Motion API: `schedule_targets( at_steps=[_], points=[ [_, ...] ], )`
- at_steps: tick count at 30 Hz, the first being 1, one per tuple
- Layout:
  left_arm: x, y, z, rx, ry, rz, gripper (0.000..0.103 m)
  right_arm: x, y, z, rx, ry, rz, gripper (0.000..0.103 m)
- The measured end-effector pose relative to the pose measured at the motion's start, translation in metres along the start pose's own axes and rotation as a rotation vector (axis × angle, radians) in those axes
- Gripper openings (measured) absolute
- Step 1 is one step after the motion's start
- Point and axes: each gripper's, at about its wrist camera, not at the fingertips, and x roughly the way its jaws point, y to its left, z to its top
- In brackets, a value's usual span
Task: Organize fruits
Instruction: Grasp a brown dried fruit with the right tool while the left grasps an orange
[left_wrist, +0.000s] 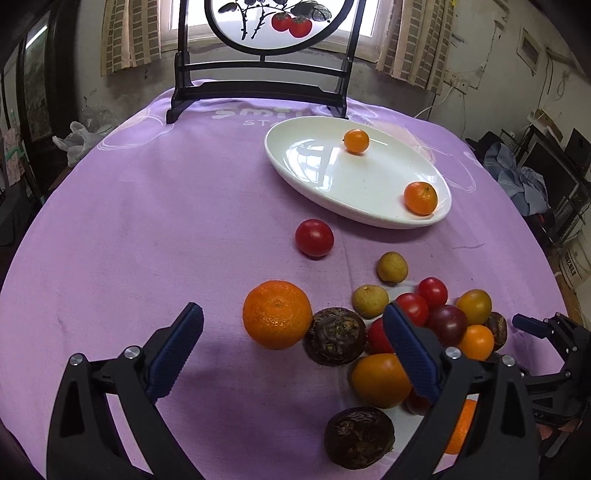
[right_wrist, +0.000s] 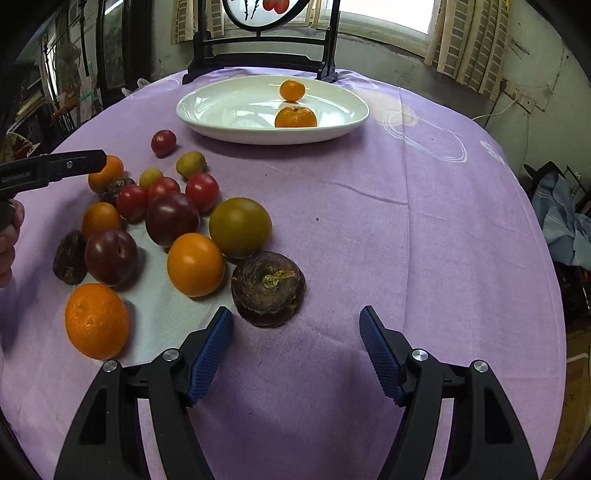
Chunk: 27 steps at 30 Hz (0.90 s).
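With both jaws spread wide and nothing between them, the left hand-held gripper (left_wrist: 291, 354) hovers low over the near side of the fruit pile, and the right hand-held gripper (right_wrist: 295, 350) is equally wide and empty at the pile's right edge. Nearest the right one is a dark water chestnut (right_wrist: 268, 288), just ahead of its left finger: hard, rough-skinned, flattish, so probably best pinched across its sides. A second water chestnut (left_wrist: 359, 437) lies low in the left view, and a third (left_wrist: 335, 336) touches the big mandarin (left_wrist: 277, 314).

That mandarin sits between the left gripper's fingers in the view, slightly ahead. Judged light, loose-skinned, a bit soft; grip across the middle, gently. The orange tomato (right_wrist: 195, 264), dark plum (right_wrist: 111, 256) and olive-green tomato (right_wrist: 240, 226) look smooth and slippery, easily bruised, likely to roll.

Farther in, cherry tomatoes (right_wrist: 201, 192) crowd together, touching, so picking one may nudge its neighbours. Two small yellowish longan-like fruits (left_wrist: 392, 267) sit beyond, and a lone red tomato (left_wrist: 314, 237) is apart, near the dish.

Far side: white oval dish (left_wrist: 306, 166) on the purple tabletop (left_wrist: 147, 221), holding a small mandarin (left_wrist: 420, 198) and an orange cherry tomato (left_wrist: 356, 140), well apart. Most fruit is not yet moved.
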Motion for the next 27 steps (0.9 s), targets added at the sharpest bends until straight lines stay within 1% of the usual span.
schedule_targets(
  at_steps=[2,3,4,5,8,12,14,17,21,25,27],
  points=[
    [0.003,0.002,-0.001,0.006,0.013,-0.01,0.095,0.004,0.004,0.005,-0.016,0.004,-0.006,0.071],
    [0.005,0.004,0.0,0.0,0.025,-0.015,0.095,0.005,0.006,0.008,-0.029,0.006,-0.008,0.066],
    [0.007,0.006,0.0,-0.009,0.04,-0.019,0.095,0.005,0.007,0.011,-0.039,0.003,0.0,0.059],
    [0.008,0.008,0.0,-0.016,0.053,-0.024,0.095,0.006,0.008,0.013,-0.04,-0.003,0.041,0.041],
    [0.008,0.01,0.001,0.0,0.057,-0.029,0.095,0.006,0.01,0.01,-0.048,-0.039,0.04,0.041],
    [0.001,0.016,0.0,0.023,0.039,-0.024,0.095,0.004,0.003,0.007,-0.02,-0.051,0.079,0.041],
    [0.001,0.019,0.0,0.033,0.035,-0.01,0.095,0.004,0.001,0.007,-0.016,-0.053,0.087,0.041],
    [0.009,0.024,-0.002,0.035,0.061,0.022,0.095,0.003,0.003,0.006,-0.025,-0.057,0.08,0.041],
    [0.012,0.029,-0.005,0.041,0.084,0.022,0.095,0.001,0.002,0.005,-0.024,-0.059,0.081,0.041],
    [0.007,0.031,-0.009,0.083,0.074,0.023,0.095,0.001,0.002,0.004,-0.024,-0.06,0.081,0.042],
    [0.013,0.032,-0.011,0.091,0.094,0.039,0.093,0.001,0.002,0.004,-0.024,-0.06,0.08,0.042]
  ],
)
